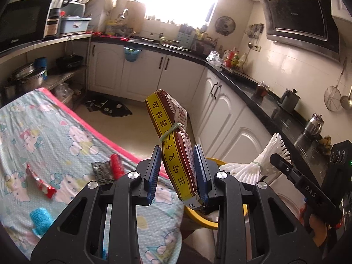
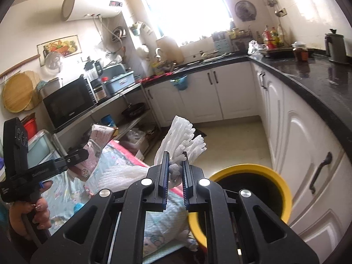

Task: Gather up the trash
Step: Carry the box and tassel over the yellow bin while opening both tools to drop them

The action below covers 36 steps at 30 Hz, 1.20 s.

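1. Our left hand-held gripper (image 1: 177, 171) is clamped on a seasoning packet (image 1: 173, 136), a yellow-and-brown pack with Chinese lettering and a green rubber band around its middle; the packet stands nearly upright between the blue pads, tilted a little to the left.
2. Our right hand-held gripper (image 2: 176, 176) pinches a white foam fruit net (image 2: 187, 138) at its bunched middle, and the net fans out above the fingers.
3. A yellow trash bin (image 2: 253, 171) stands just beside the tabletop (image 1: 44, 136), between it and the white cabinets (image 2: 297, 136); both held items are near its rim.
4. On the tabletop's cartoon-cat cloth lie a red wrapper (image 1: 40, 181), a black sachet (image 1: 102, 171) touching a small red wrapper (image 1: 116, 166), and a blue net (image 1: 41, 220).
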Motion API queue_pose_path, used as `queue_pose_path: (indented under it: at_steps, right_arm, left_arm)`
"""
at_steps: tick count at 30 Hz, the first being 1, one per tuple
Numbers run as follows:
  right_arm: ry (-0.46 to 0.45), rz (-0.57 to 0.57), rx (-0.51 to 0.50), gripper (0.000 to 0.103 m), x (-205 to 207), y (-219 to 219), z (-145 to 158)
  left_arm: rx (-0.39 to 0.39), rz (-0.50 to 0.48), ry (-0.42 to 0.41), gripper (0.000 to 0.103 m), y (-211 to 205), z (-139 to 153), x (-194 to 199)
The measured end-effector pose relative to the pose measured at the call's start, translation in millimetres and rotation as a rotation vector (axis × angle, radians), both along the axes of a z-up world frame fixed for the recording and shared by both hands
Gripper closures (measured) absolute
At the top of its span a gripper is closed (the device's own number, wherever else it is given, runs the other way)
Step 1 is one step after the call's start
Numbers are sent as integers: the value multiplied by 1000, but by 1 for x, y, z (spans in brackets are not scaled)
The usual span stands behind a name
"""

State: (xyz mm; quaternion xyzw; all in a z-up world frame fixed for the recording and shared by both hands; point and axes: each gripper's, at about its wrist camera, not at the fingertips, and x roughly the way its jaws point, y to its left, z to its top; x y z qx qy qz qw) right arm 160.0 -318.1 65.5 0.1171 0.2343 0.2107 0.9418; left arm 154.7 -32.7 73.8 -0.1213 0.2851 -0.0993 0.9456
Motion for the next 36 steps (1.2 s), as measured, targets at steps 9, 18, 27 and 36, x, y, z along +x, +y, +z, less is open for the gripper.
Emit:
queue_pose_path:
  at_steps: [9, 18, 27, 36]
  right_arm:
    - [-10, -96, -4, 92, 0, -32, -3]
    - [2, -173, -40, 92, 5, -51, -13]
    - [57, -229, -87, 92, 19, -65, -40]
    - [127, -252, -120, 92, 36, -75, -69]
  left_arm:
    - [10, -65, 7, 80, -32, -3, 13]
    - [14, -139, 32, 80, -71, -15, 31]
    - [33, -192, 103, 80, -110, -45, 56]
    - [49, -215, 160, 80, -135, -74, 75]
